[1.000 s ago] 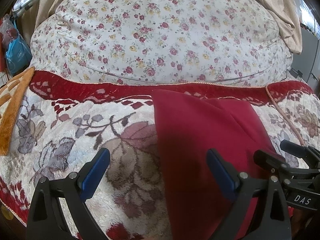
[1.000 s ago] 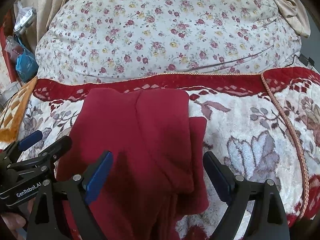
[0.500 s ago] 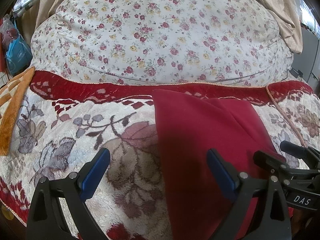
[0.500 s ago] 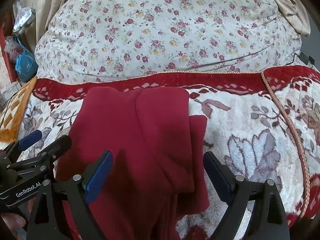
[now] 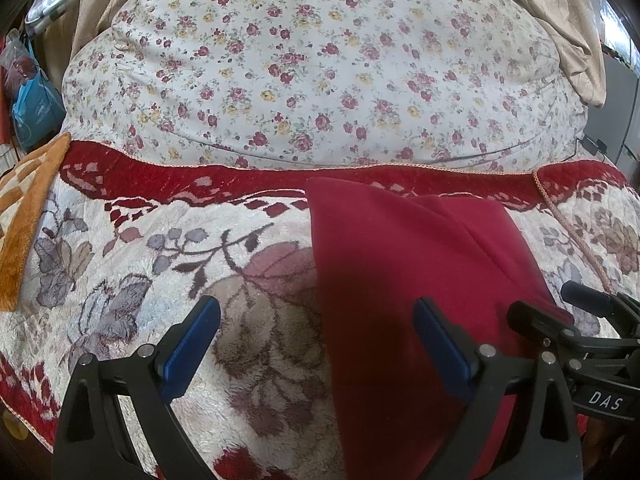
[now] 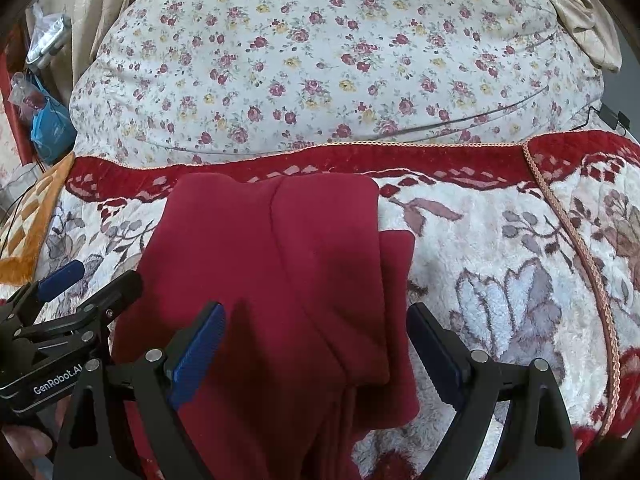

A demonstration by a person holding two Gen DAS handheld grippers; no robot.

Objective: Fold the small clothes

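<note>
A dark red garment (image 6: 280, 264) lies folded on the plush floral blanket (image 6: 500, 240); it also shows in the left wrist view (image 5: 400, 264), right of centre. My left gripper (image 5: 316, 332) is open and empty, hovering over the garment's left edge. My right gripper (image 6: 316, 336) is open and empty over the garment's near part, where a folded layer overlaps. Each gripper shows in the other's view: the right one (image 5: 560, 312) at the right edge, the left one (image 6: 92, 276) at the left edge. Both hover close above the cloth.
A large floral-print quilt bundle (image 5: 320, 72) rises behind the blanket. An orange towel (image 5: 28, 208) lies at the left edge. A blue bag (image 5: 36, 112) hangs far left. Beige curtains (image 5: 568, 32) hang at the back right.
Almost nothing has moved. The right wrist view has shifted very slightly; both grippers stay open above the garment.
</note>
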